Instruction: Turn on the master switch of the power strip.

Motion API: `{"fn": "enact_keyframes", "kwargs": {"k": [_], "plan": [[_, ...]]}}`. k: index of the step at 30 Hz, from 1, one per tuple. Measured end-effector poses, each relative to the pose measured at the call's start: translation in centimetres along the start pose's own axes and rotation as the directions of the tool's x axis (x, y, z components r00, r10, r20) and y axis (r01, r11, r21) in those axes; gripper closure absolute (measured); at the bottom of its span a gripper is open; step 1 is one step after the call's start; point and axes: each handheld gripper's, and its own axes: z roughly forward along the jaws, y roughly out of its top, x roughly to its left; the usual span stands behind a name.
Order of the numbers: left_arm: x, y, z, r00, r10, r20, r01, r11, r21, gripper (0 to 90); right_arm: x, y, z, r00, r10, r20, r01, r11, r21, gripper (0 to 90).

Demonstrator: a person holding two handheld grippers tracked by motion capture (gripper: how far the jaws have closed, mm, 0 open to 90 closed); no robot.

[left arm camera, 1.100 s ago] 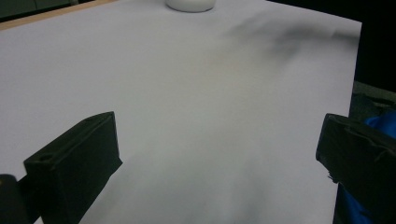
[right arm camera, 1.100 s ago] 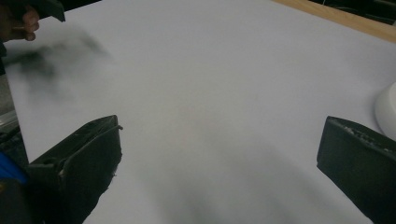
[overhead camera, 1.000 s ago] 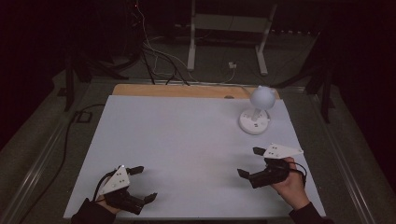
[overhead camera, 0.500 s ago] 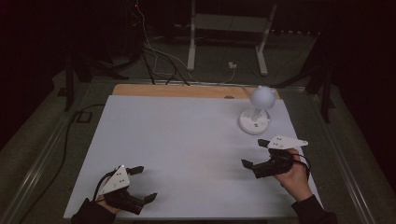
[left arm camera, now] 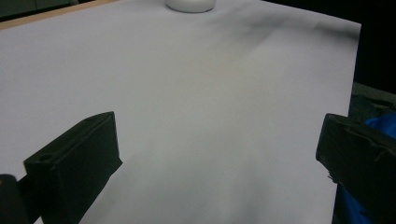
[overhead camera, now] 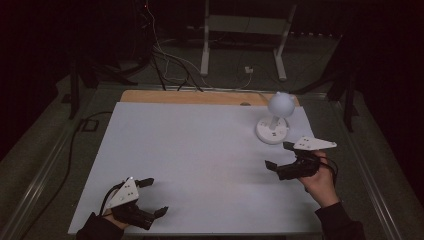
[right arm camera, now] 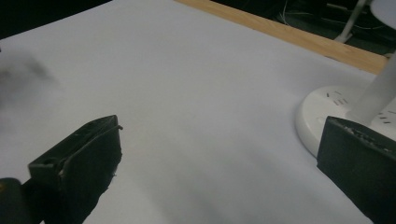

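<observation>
Right gripper (overhead camera: 280, 156) sits just beside the lamp (overhead camera: 274, 119), on its near side, not touching; jaws spread wide, holding nothing. Lamp stands at the far right of the white sheet (overhead camera: 200, 150). Left gripper (overhead camera: 150, 197) at the near left corner, well apart from the lamp, jaws also spread and empty. Lamp: smooth white plastic, round flat base, thin stem, rounded head. Right gripper view shows small markings on the base (right arm camera: 327, 116); high view shows the head.

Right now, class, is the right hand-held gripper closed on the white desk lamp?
No: the right hand-held gripper is open, short of the white desk lamp.
</observation>
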Motion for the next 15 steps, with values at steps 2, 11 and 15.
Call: {"fn": "enact_keyframes", "kwargs": {"k": [2,11,15], "plan": [[0.0,0.0,0.0,1.0,-0.001,0.002,0.001,1.0,0.002,0.1,-0.4,0.1,0.0,1.0,0.006,0.005,-0.006,1.0,-0.002,0.0],[0.0,0.0,0.0,1.0,0.0,0.002,0.0,1.0,0.002,0.1,-2.6,0.6,0.2,0.9991,0.025,0.035,-0.025,1.0,-0.008,0.0],[0.0,0.0,0.0,1.0,0.001,0.003,-0.001,1.0,0.004,0.1,-3.7,0.7,0.6,0.9981,0.02,0.059,-0.018,1.0,-0.025,0.0]]}}
